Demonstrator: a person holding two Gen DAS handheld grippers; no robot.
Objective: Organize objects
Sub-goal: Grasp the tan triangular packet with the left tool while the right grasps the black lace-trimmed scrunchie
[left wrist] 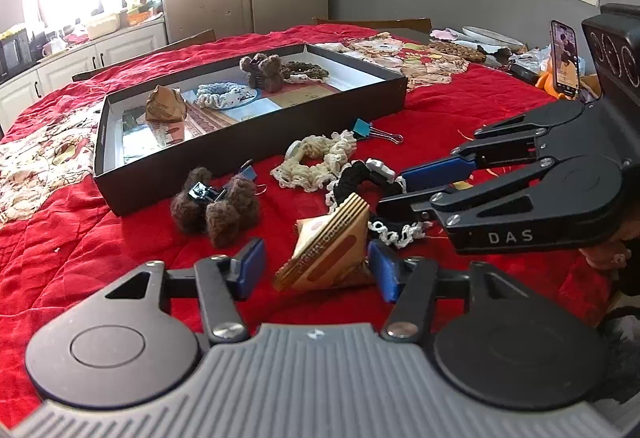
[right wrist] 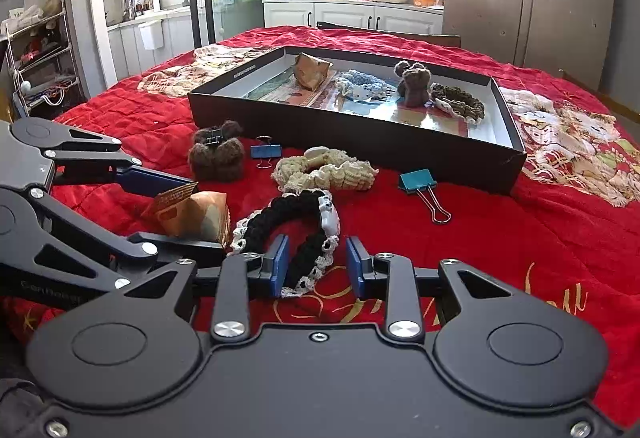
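Note:
A black shallow box point(left wrist: 256, 154) point(right wrist: 360, 142) on the red cloth holds a brown packet, a blue scrunchie, a brown plush clip and a brown scrunchie. My left gripper point(left wrist: 316, 270) is open around a tan triangular packet point(left wrist: 328, 250) point(right wrist: 192, 214) lying on the cloth. My right gripper point(right wrist: 316, 266) point(left wrist: 396, 190) is open around the near edge of a black scrunchie with white lace point(right wrist: 296, 234) point(left wrist: 360, 178). A cream scrunchie point(left wrist: 316, 158) point(right wrist: 324, 168), a brown plush claw clip point(left wrist: 216, 202) point(right wrist: 216, 150) and two blue binder clips point(left wrist: 368, 130) point(right wrist: 418, 182) lie between the grippers and the box.
A phone point(left wrist: 564, 58) stands upright at the table's far right among plates and clutter. Patterned cloths point(right wrist: 572, 142) lie beside the box. Chairs point(left wrist: 372, 24), a fridge and kitchen counters stand beyond the table.

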